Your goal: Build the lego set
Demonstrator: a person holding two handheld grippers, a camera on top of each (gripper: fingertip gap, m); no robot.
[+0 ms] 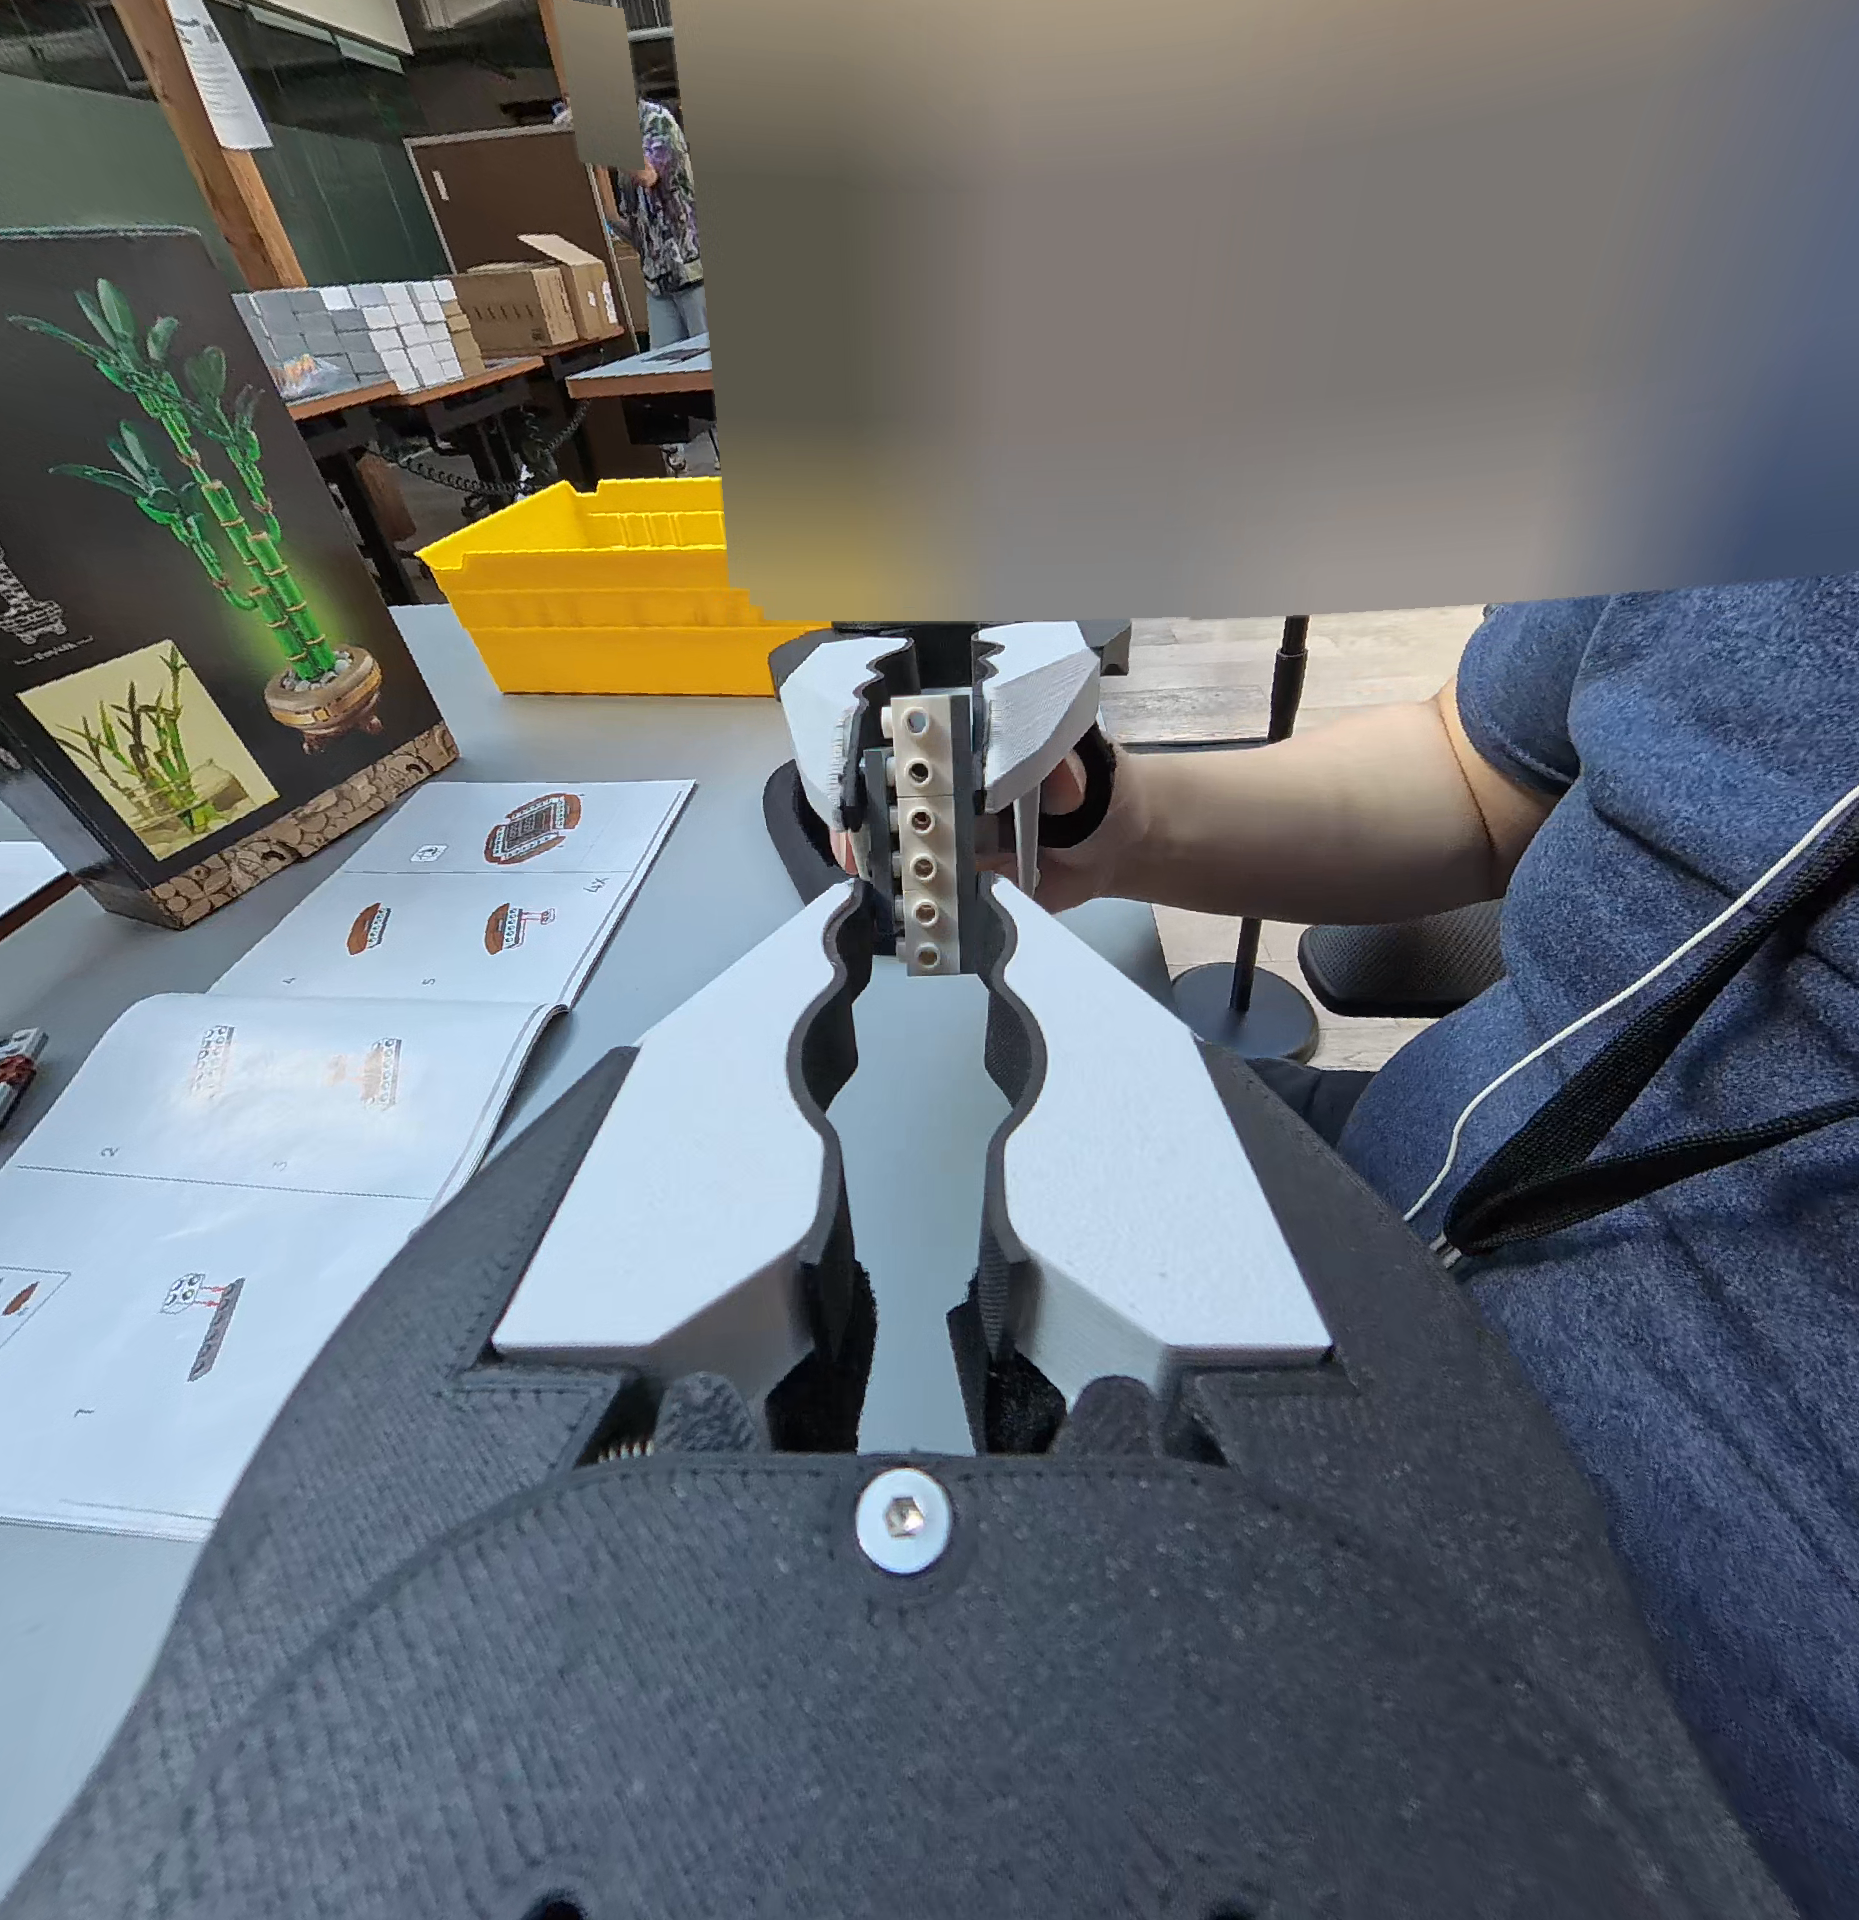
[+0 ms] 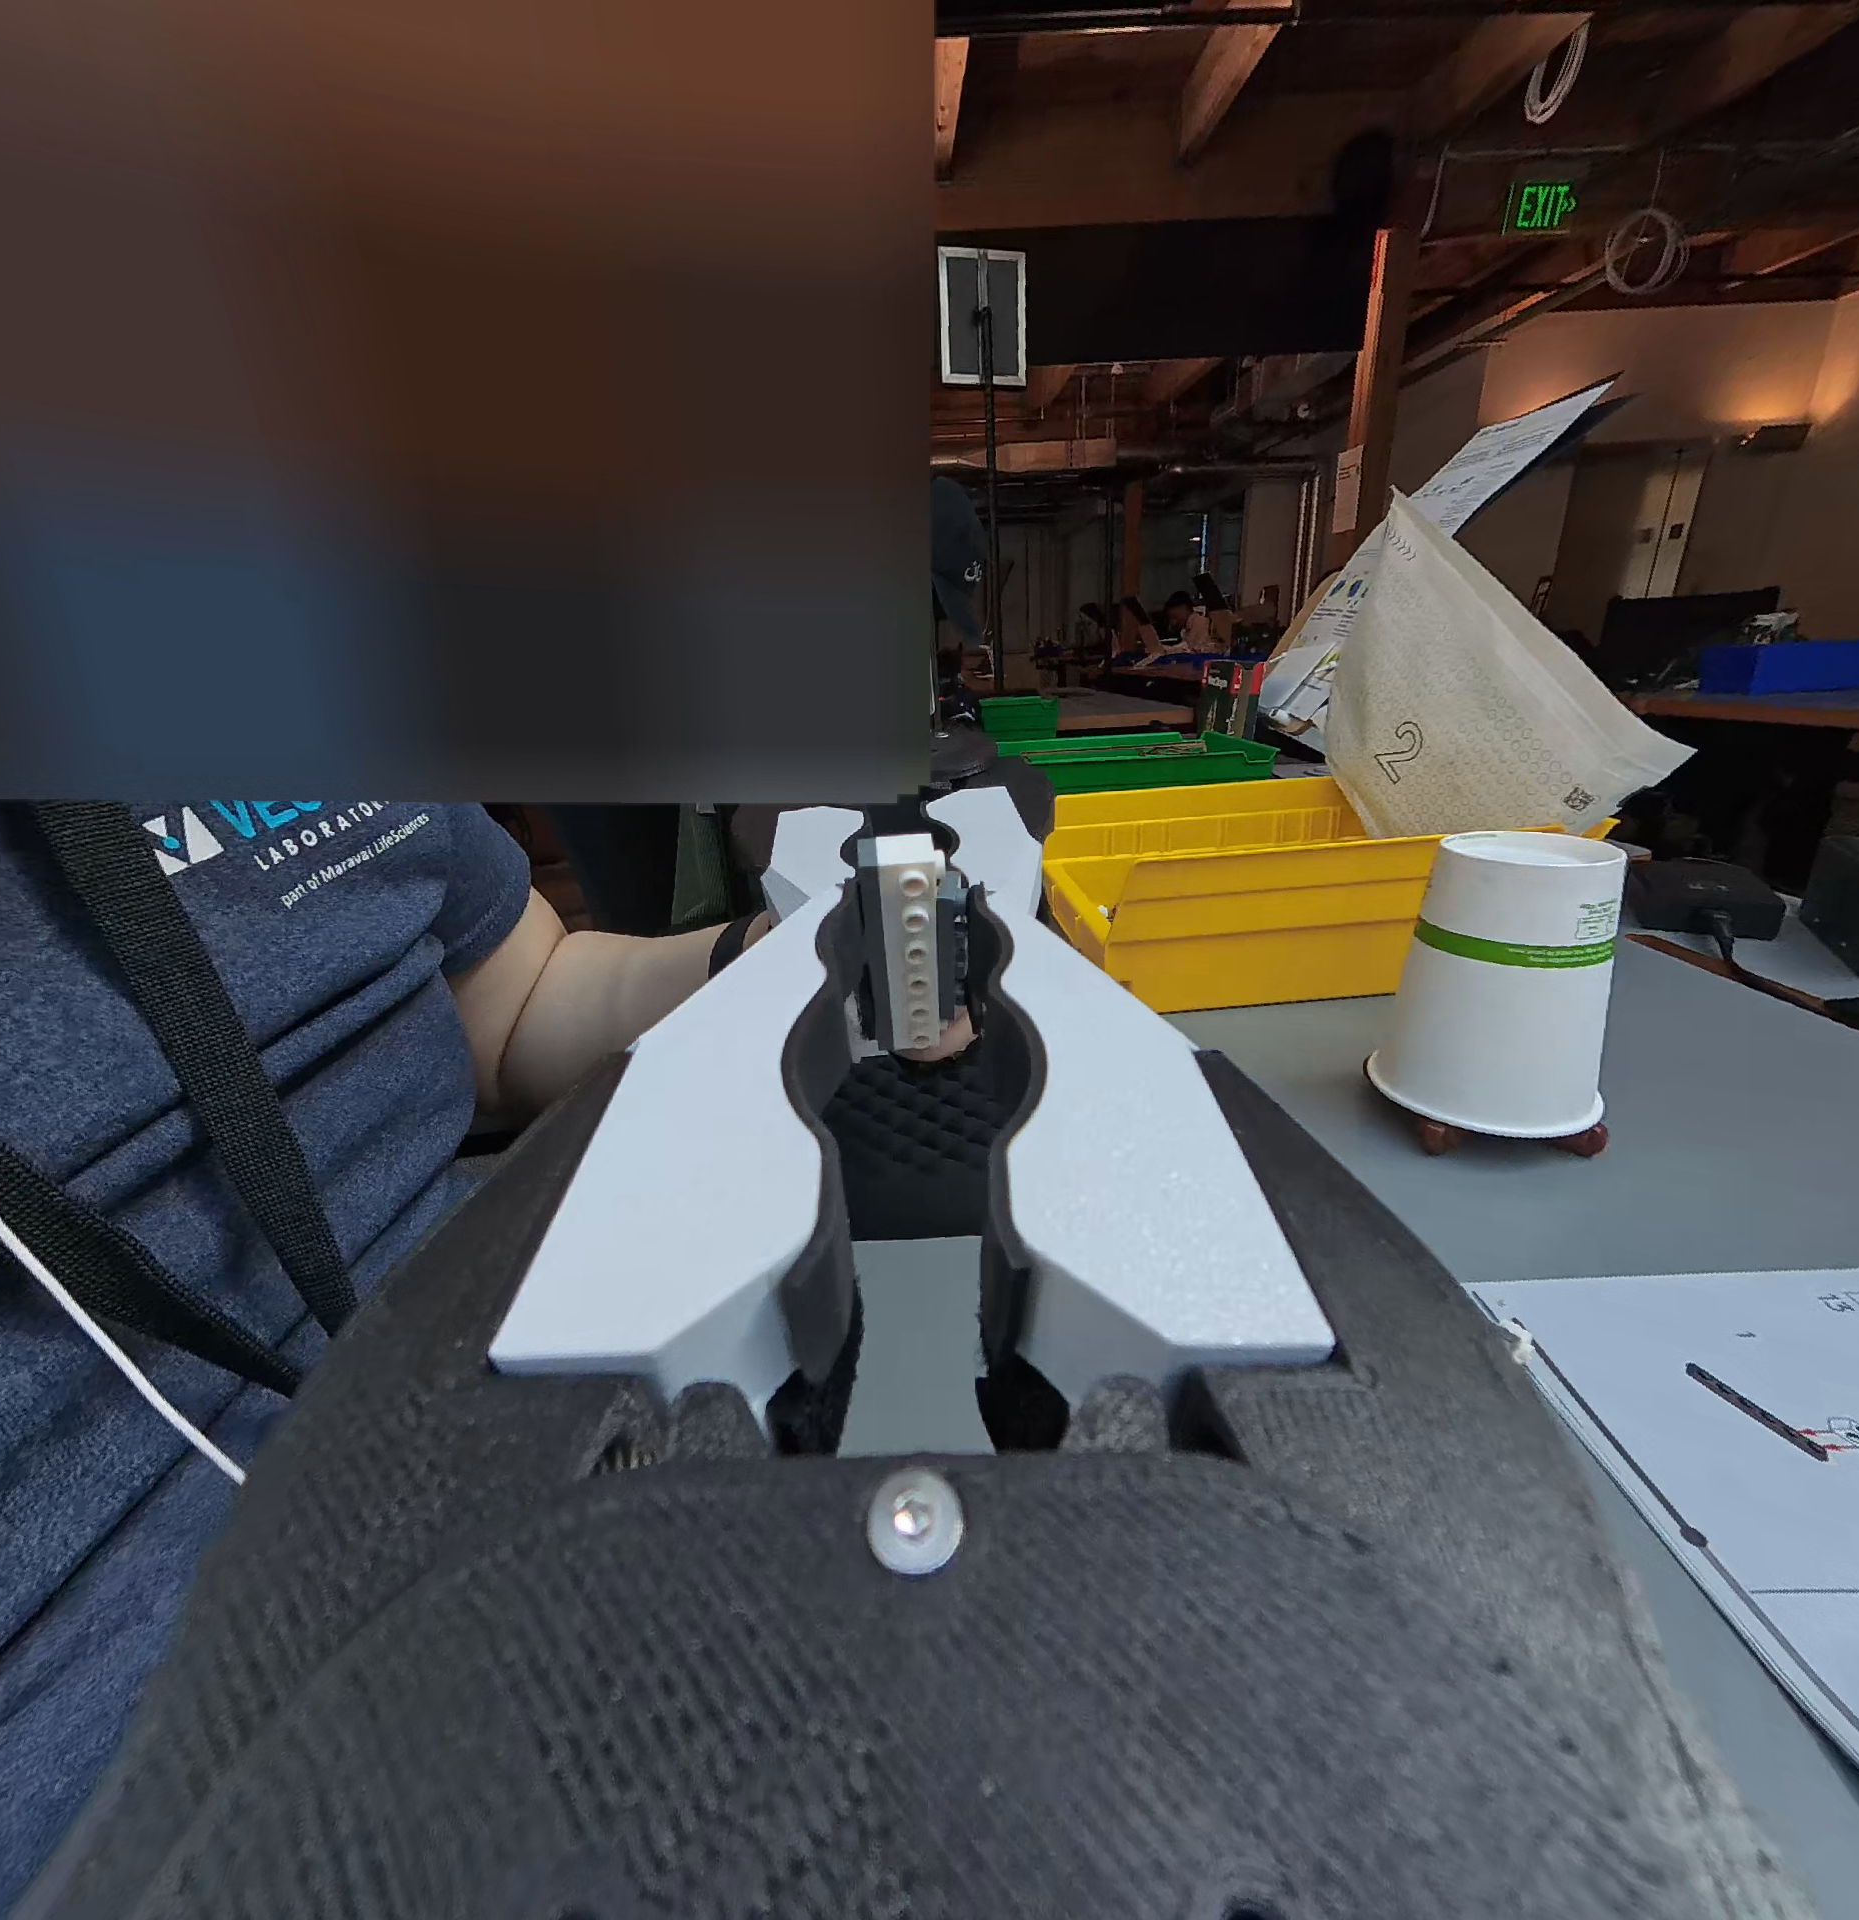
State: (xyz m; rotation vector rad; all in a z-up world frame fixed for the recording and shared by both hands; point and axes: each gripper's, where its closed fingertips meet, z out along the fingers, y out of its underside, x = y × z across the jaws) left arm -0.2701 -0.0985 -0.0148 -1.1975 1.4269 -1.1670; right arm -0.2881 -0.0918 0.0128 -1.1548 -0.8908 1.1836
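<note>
A: How do the 2 grippers stand?

B: The left gripper [image 1: 920, 920] is nearly closed, its tips pinching the near end of the white-and-grey lego strip [image 1: 925, 836]. The right gripper [image 2: 914, 909] clamps the same strip [image 2: 909, 951] from the opposite end, fingers narrowed onto it.

A: Where is the strip?

B: Held in the air between both grippers, above the grey table's [image 1: 592, 727] edge.

A: Room around it?

B: Yellow bins [image 2: 1216, 914], an upturned paper cup [image 2: 1496, 987] and the instruction booklet [image 1: 312, 1049] lie well apart.
</note>
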